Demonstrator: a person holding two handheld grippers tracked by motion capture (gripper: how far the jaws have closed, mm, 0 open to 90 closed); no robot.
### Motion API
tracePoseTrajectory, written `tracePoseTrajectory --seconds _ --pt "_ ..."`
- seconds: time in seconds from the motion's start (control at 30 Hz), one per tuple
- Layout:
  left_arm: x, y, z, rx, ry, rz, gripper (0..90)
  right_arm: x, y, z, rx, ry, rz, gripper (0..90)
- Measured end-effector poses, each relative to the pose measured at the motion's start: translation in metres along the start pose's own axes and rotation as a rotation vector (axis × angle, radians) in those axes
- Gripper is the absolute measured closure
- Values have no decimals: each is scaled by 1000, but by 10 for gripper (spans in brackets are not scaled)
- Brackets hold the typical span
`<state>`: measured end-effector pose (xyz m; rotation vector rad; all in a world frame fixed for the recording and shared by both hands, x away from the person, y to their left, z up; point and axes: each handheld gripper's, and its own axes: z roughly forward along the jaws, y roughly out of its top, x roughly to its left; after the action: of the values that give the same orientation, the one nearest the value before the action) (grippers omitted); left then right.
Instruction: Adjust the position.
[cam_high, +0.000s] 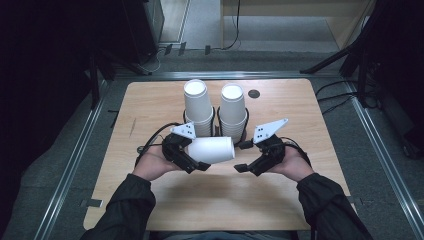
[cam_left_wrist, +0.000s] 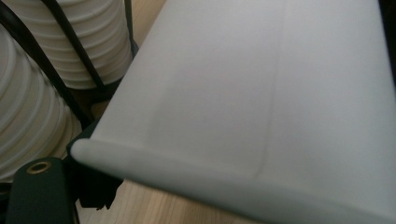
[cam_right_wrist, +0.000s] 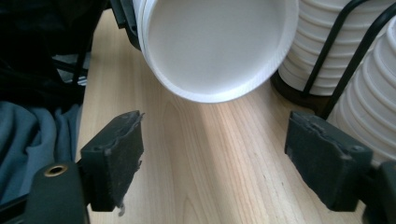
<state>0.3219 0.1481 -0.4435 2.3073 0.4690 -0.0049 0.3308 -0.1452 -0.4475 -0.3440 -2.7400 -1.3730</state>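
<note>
A white paper cup (cam_high: 212, 149) lies on its side at the centre of the high view, clamped in the left gripper (cam_high: 192, 162). Just right of it the right gripper (cam_high: 245, 167) hangs with jaws spread wide and empty. Two cup stacks (cam_high: 198, 107) stand in a black wire rack (cam_high: 217, 122) just above, on the wooden table (cam_high: 150, 107).

White cup (cam_left_wrist: 261, 107) swamps the left gripper view, blurred, cut by the top and right edges. Its far jaw is hidden behind it. Cup stacks (cam_right_wrist: 369, 93) run off the right gripper view's edge.

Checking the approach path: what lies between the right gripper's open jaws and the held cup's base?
Bare wooden table lies between the right gripper and paper cup, per the right gripper view.
</note>
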Motion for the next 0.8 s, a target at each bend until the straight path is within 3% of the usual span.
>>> tracePoseTrajectory --seconds 0.3,0.47,0.8 --pt "5 -3 3 87 42 -29 119 -3 -4 1 29 -21 -6 212" --pt "6 -3 10 119 23 -34 119 -2 -3 4 49 -36 -11 206" --pt "3 2 28 197 7 2 119 0 0 9 62 -49 -39 199"
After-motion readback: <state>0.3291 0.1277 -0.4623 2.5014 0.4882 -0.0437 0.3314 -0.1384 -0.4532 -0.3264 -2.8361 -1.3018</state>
